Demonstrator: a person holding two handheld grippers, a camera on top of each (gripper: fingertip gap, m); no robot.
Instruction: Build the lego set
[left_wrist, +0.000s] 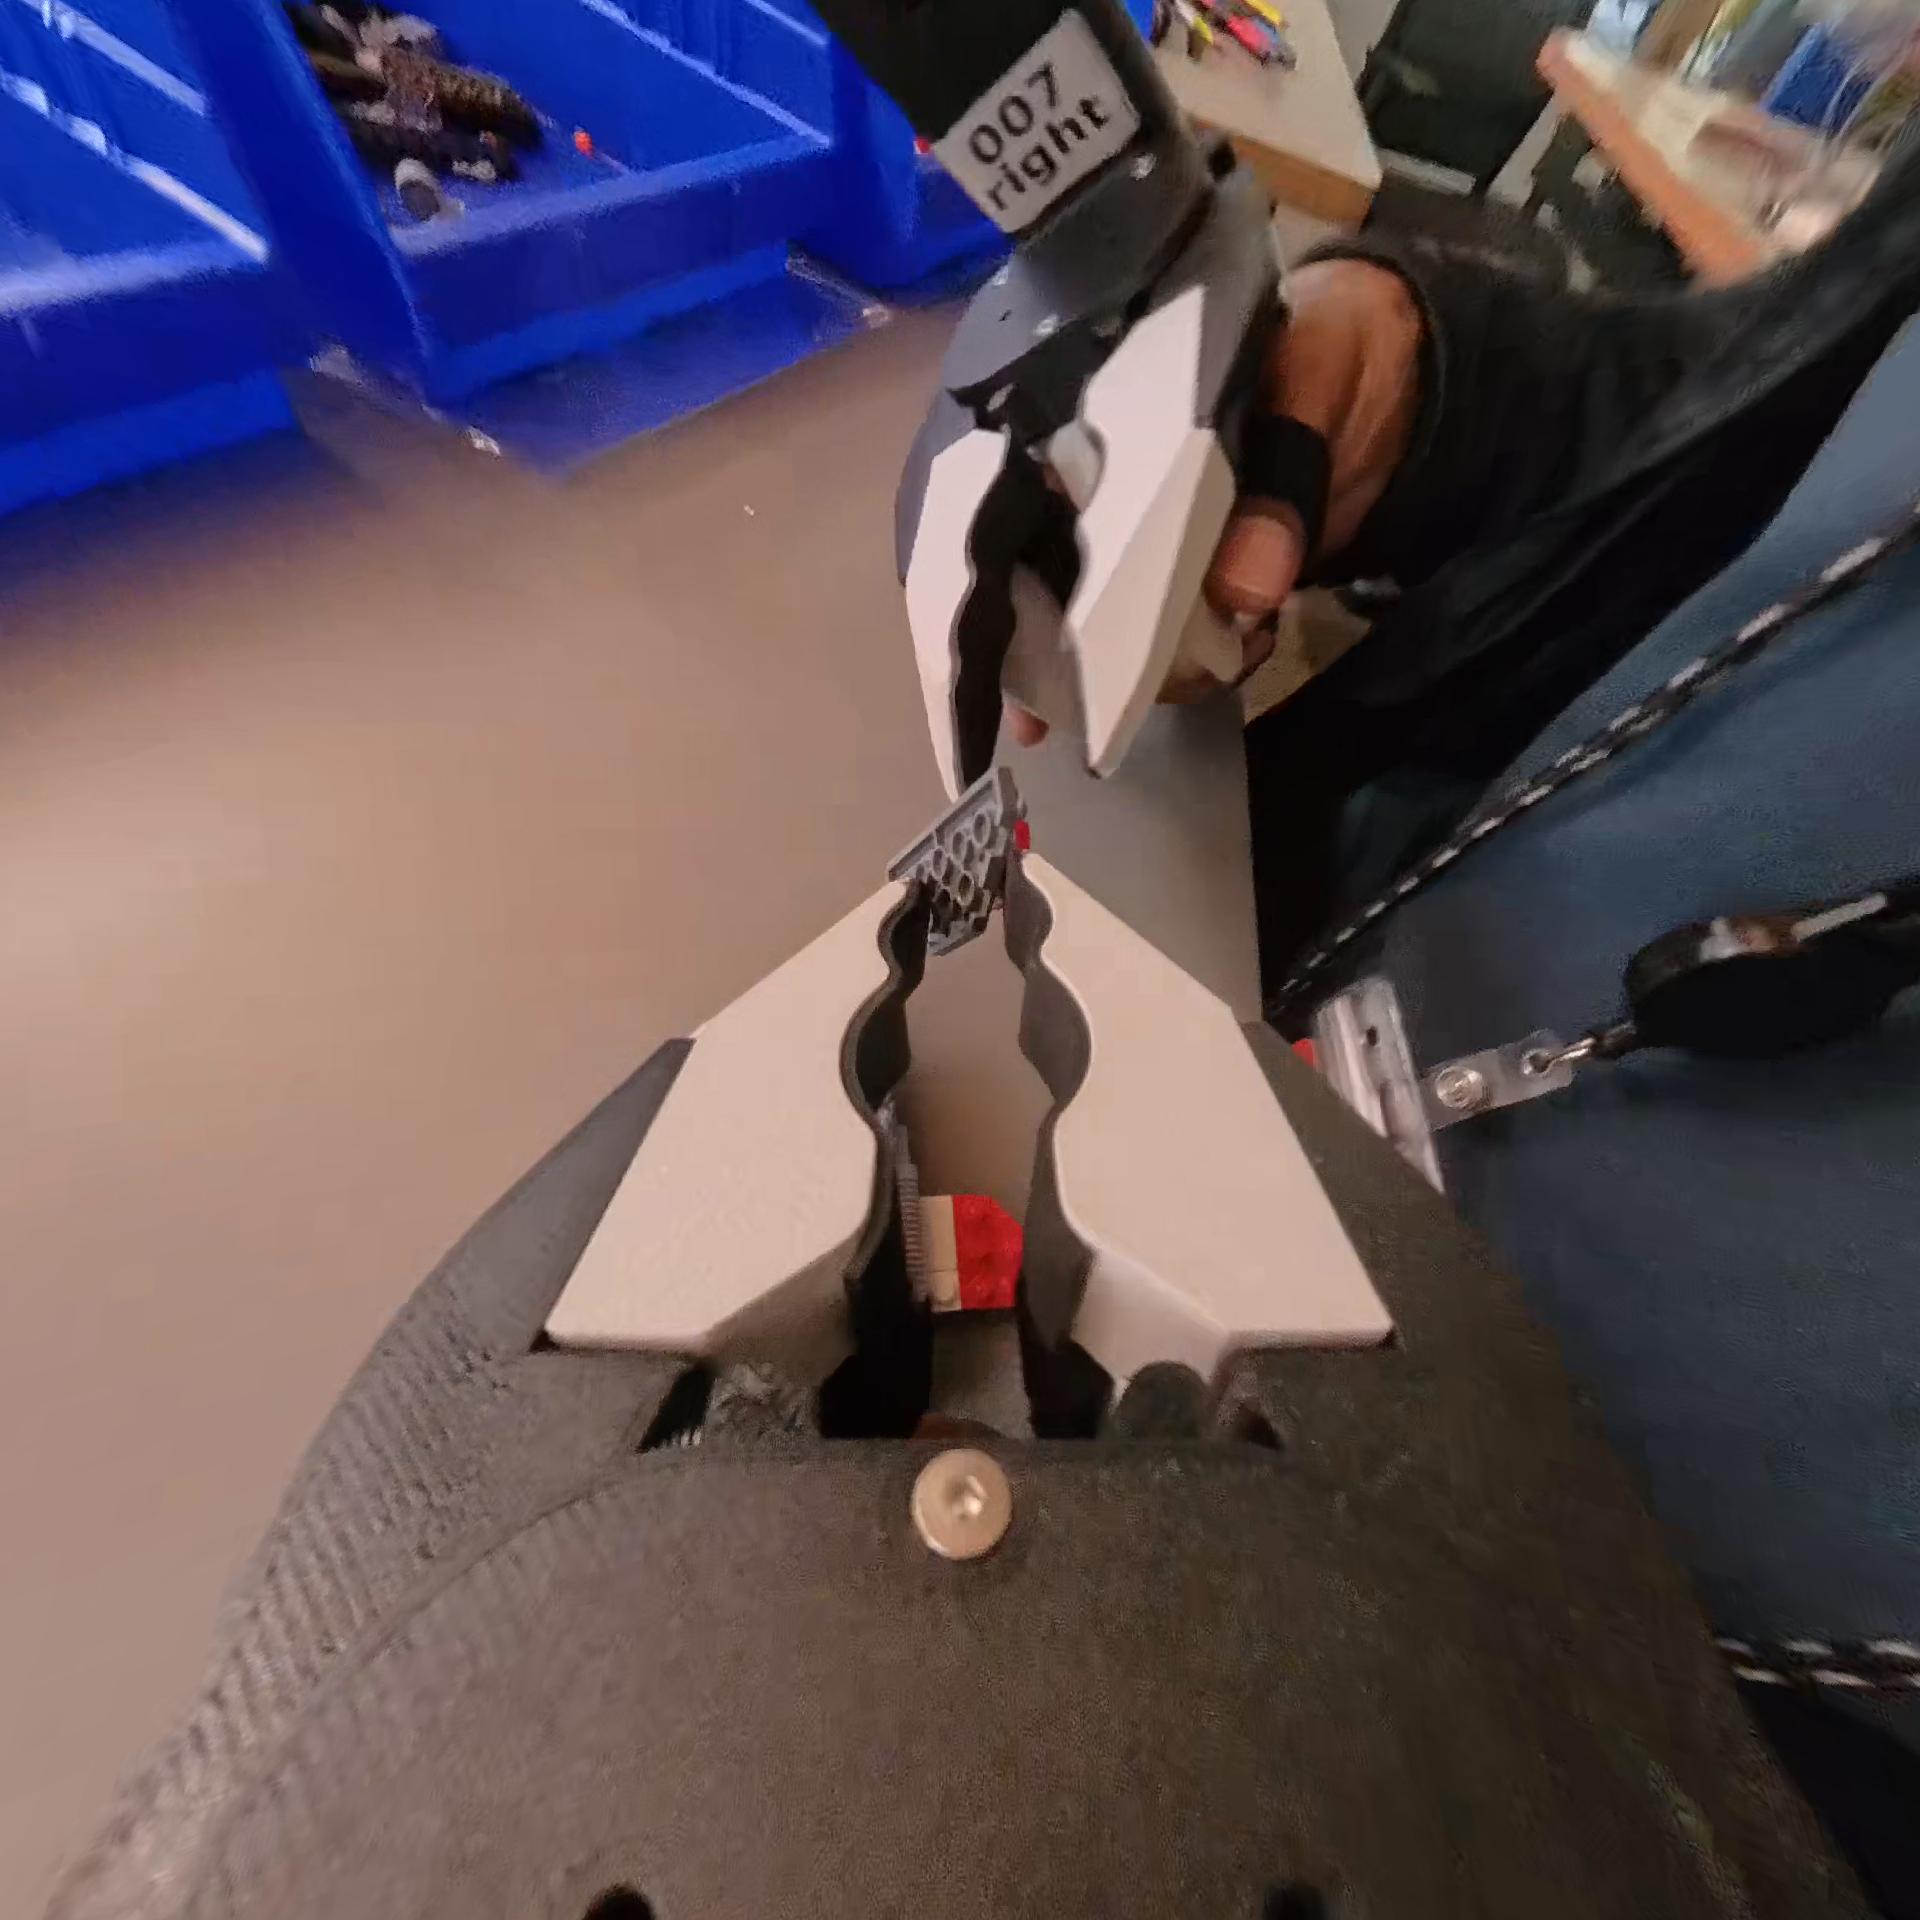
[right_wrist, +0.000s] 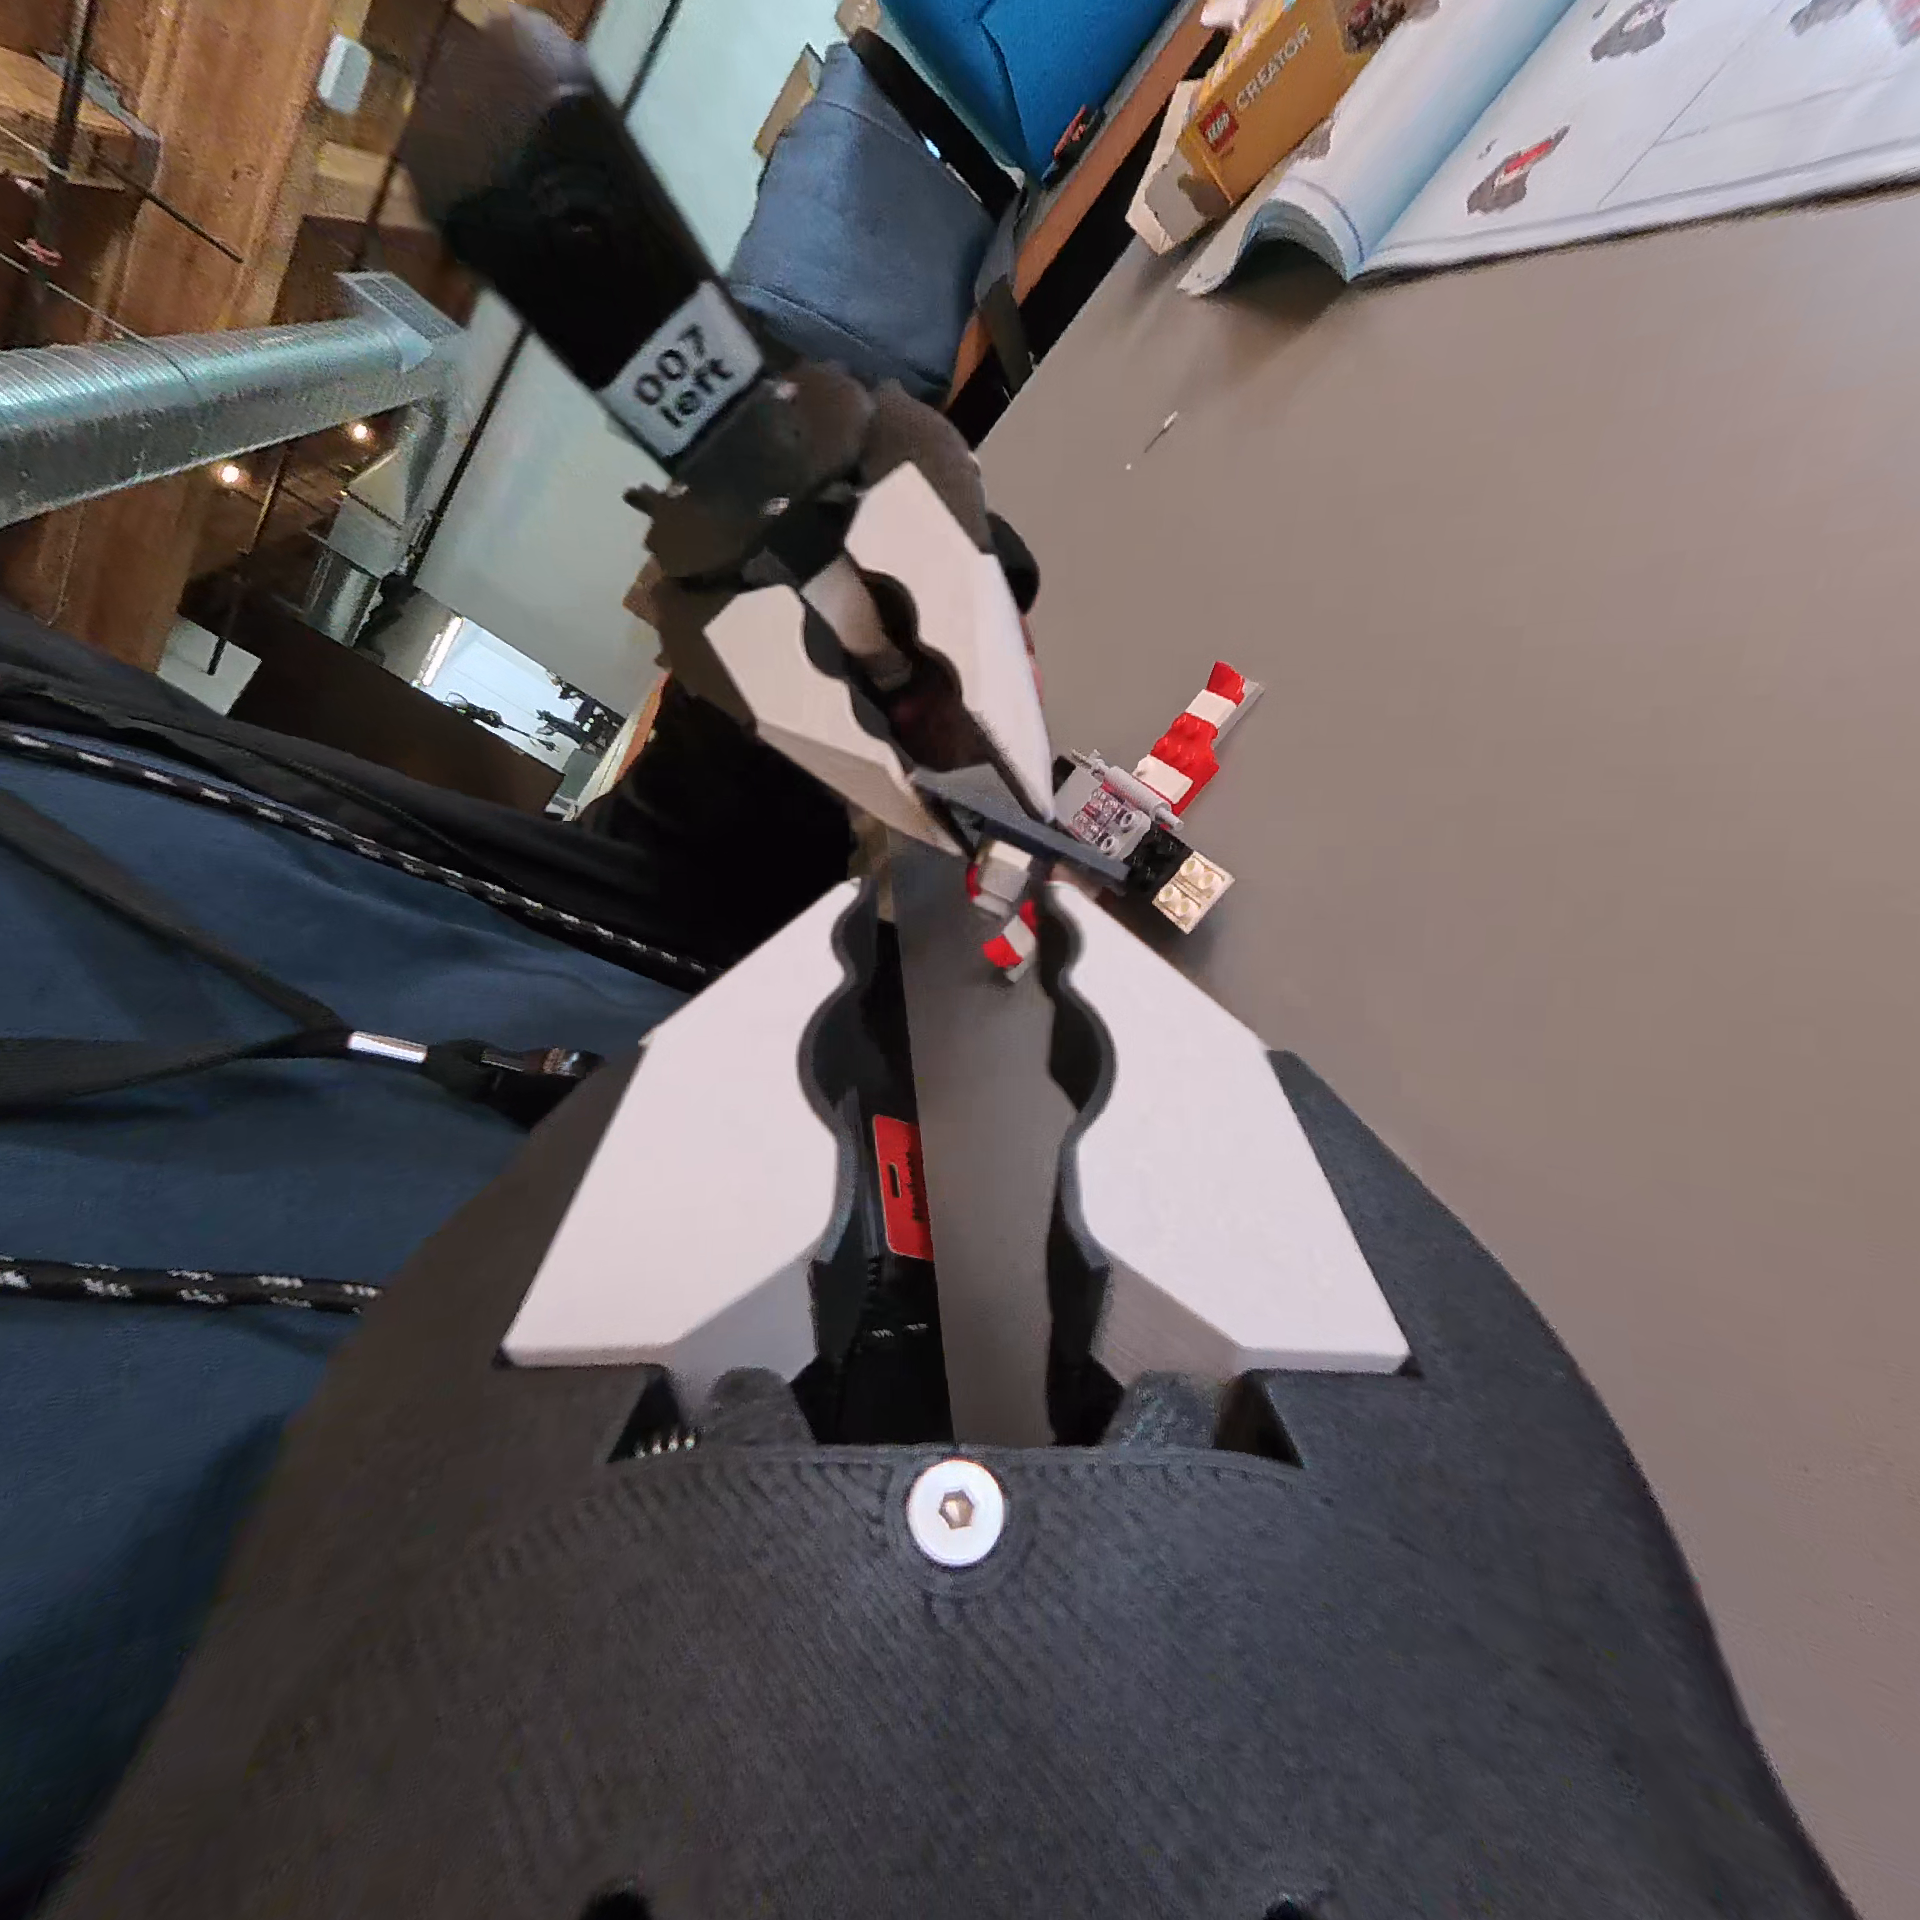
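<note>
My left gripper (left_wrist: 961, 888) is shut on a dark grey Lego plate (left_wrist: 951, 847), held above the table with its underside towards the camera. In the right wrist view the left gripper (right_wrist: 997, 821) holds the same plate (right_wrist: 1049, 842), and a small red-and-white piece (right_wrist: 1006, 925) hangs beneath it. My right gripper (right_wrist: 966, 899) is open around that piece, whose edge lies beside one fingertip. In the left wrist view the right gripper (left_wrist: 1034, 774) sits just above the plate. A red, white and grey Lego model (right_wrist: 1184, 748) with a tan plate (right_wrist: 1195, 888) lies on the table behind.
Blue parts bins (left_wrist: 540, 229) stand at the back of the grey table (left_wrist: 364, 831). An open instruction booklet (right_wrist: 1558, 145) and a yellow Lego box (right_wrist: 1278, 94) lie at the far side. The table edge and a person's lap are close by. My left and right fingertips are right by each other.
</note>
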